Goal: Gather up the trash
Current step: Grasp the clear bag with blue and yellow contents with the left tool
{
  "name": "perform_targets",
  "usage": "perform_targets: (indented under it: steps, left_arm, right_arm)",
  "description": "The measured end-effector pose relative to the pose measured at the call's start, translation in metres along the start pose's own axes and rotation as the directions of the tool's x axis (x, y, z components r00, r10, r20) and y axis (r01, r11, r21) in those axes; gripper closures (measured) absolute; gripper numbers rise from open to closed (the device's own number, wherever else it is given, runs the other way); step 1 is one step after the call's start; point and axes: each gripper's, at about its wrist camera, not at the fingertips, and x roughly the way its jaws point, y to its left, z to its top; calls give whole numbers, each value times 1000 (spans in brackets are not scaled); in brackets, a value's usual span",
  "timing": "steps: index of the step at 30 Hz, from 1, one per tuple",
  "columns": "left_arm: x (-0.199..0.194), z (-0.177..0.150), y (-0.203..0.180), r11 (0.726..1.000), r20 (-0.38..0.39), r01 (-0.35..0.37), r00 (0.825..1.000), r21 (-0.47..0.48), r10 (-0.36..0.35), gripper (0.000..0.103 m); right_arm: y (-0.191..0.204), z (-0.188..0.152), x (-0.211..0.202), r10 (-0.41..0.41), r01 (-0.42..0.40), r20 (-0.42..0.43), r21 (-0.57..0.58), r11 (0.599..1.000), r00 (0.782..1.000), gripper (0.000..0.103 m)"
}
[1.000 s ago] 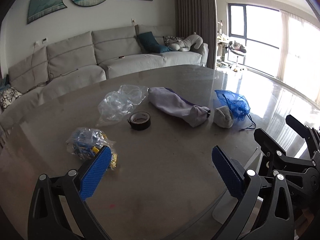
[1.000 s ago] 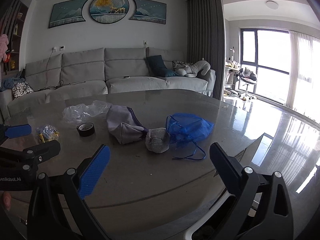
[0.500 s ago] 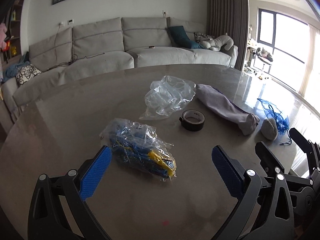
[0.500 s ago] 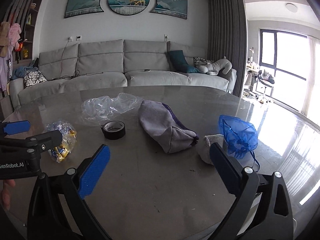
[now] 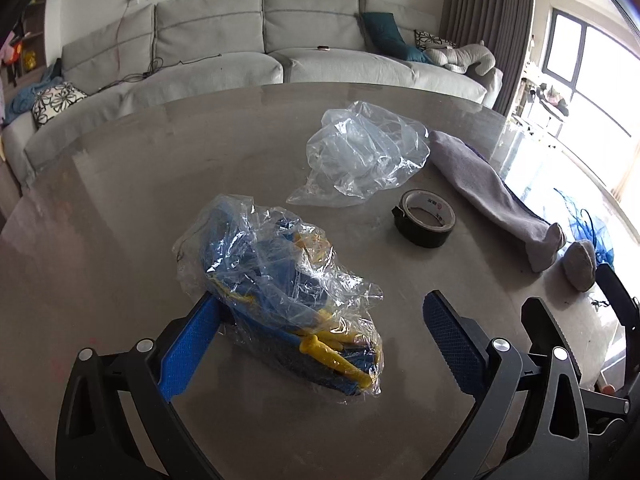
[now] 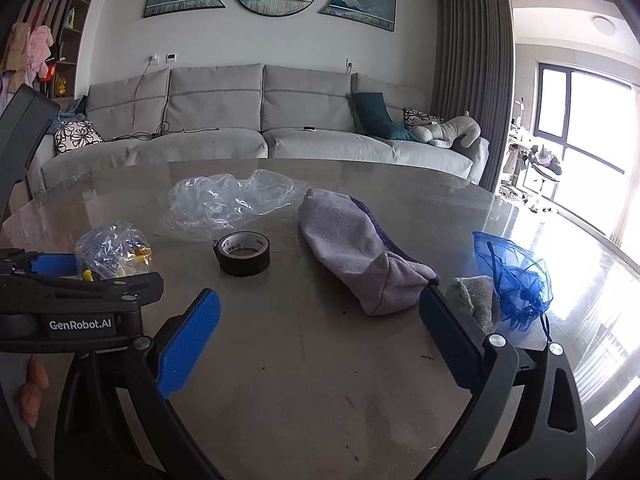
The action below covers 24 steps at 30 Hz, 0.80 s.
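Note:
A clear plastic bag of blue and yellow items [image 5: 288,300] lies on the round grey table [image 5: 120,208], between the open jaws of my left gripper [image 5: 320,344]; the left pad [image 5: 188,344] is beside it, contact unclear. It also shows in the right wrist view [image 6: 112,250]. An empty crumpled clear bag [image 5: 368,152] lies beyond. My right gripper [image 6: 320,344] is open and empty, facing a grey cloth pouch [image 6: 360,264], a grey wad [image 6: 474,300] and a blue mesh bag [image 6: 516,276].
A black tape roll [image 5: 426,218] sits mid-table, also in the right wrist view [image 6: 244,254]. A grey sofa [image 6: 256,120] stands behind the table. The table edge runs close on the right [image 6: 580,280]. The left gripper [image 6: 60,292] appears at left in the right wrist view.
My left gripper swung left and moved in, so the bag of blue and yellow items now sits between its jaws. My right gripper turned left and came closer to the pouch.

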Motion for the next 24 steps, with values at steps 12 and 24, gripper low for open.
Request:
perform_targets:
  steps: [12,24]
  left_arm:
    - [-4,-6,-5,998,-17,50,999,47,-49,96]
    - [-26,-4,0,995,33,51,998,85,-54,96]
  right_arm:
    - [-2,-2,-5,3,-3,3,12,1000,1000,4]
    - [5,4,-8,1,-1,12,-2,1000,1000,4]
